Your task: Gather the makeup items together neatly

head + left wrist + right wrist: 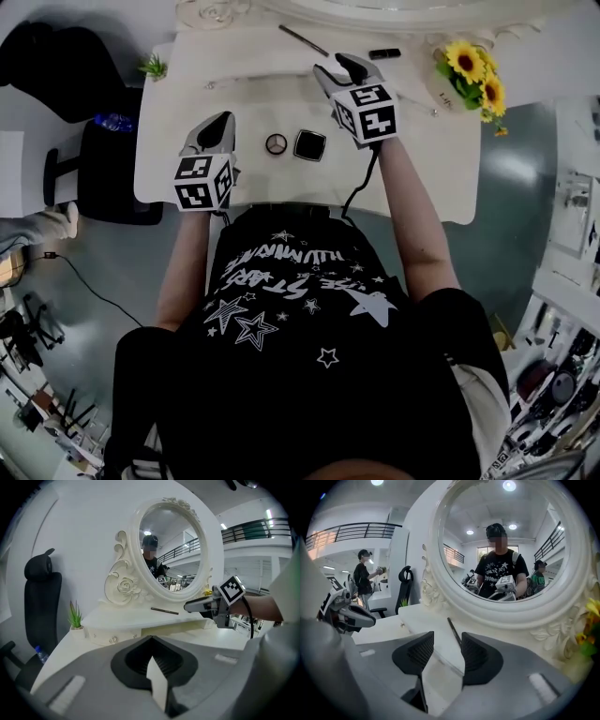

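Though wide and bright, room: grey floor, black chair (103, 169) left of table.
Table (187, 141): white, raised shelf at back under mirror (506, 550), bare front fit for gathering.
Right gripper (337, 64): spread, empty, aimed at shelf, likely going for pencil.
Left gripper (220, 120): pressed together, empty, hovering over front left, seemingly idle.
Round compact (276, 143), square compact (310, 144): just beside each other, front centre; likely gathering spot.
Tube (384, 53): black, on shelf near sunflowers (473, 75), well apart from compacts.
Pencil (303, 40): on shelf, ahead of right gripper.
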### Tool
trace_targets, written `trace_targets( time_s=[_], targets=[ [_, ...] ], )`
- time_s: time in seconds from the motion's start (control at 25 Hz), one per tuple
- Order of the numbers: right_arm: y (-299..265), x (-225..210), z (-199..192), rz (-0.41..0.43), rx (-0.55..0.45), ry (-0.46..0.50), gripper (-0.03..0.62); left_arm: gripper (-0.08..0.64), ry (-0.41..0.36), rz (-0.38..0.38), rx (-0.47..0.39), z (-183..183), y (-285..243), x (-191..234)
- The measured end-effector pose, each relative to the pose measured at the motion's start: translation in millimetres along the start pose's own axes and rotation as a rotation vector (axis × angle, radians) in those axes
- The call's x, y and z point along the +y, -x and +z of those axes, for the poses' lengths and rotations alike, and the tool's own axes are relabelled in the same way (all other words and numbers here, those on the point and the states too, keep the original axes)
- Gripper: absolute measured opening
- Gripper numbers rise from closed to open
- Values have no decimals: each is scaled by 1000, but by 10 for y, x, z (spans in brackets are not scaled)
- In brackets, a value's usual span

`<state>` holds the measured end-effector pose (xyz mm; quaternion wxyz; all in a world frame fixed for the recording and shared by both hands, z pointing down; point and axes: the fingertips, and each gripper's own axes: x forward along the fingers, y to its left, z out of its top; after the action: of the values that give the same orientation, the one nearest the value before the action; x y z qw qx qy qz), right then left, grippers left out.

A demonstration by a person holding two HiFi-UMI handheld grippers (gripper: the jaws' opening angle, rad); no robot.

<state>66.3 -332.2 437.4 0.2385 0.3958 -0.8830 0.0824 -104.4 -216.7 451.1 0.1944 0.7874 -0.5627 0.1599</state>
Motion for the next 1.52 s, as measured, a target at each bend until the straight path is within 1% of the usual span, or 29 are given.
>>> trace_targets(
  time_s=[0.28, 0.48, 0.6, 0.8, 0.92, 0.96, 1.04, 1.12, 1.4, 1.52],
  targets=[
    [-308, -141, 50, -33, 107, 67, 175, 2, -14, -31, -17, 155, -126, 209],
    [-502, -208, -25, -17, 202, 100, 153, 2, -7, -46, -21, 183, -185, 288],
    [-602, -219, -83, -1, 248, 97, 140, 2, 8, -45, -18, 169, -200, 340],
    [-709, -254, -153, 19, 293, 104, 123, 2, 24, -45, -18, 151, -222, 392],
    [-724, -244, -152, 39, 316, 84, 114, 2, 34, -46, -16, 140, -224, 438],
    [-720, -238, -151, 46, 322, 75, 107, 2, 37, -47, -16, 138, -227, 453],
    [-719, -217, -154, 63, 328, 62, 76, 2, 41, -49, -13, 132, -238, 473],
    [-724, -206, -160, 70, 332, 62, 74, 2, 41, -54, -11, 130, -248, 481],
    [-714, -152, -173, 54, 362, 105, 67, 2, 29, -77, -3, 89, -251, 503],
    [-674, -95, -173, 44, 359, 87, 66, 2, 24, -89, 1, 72, -240, 516]
  ],
)
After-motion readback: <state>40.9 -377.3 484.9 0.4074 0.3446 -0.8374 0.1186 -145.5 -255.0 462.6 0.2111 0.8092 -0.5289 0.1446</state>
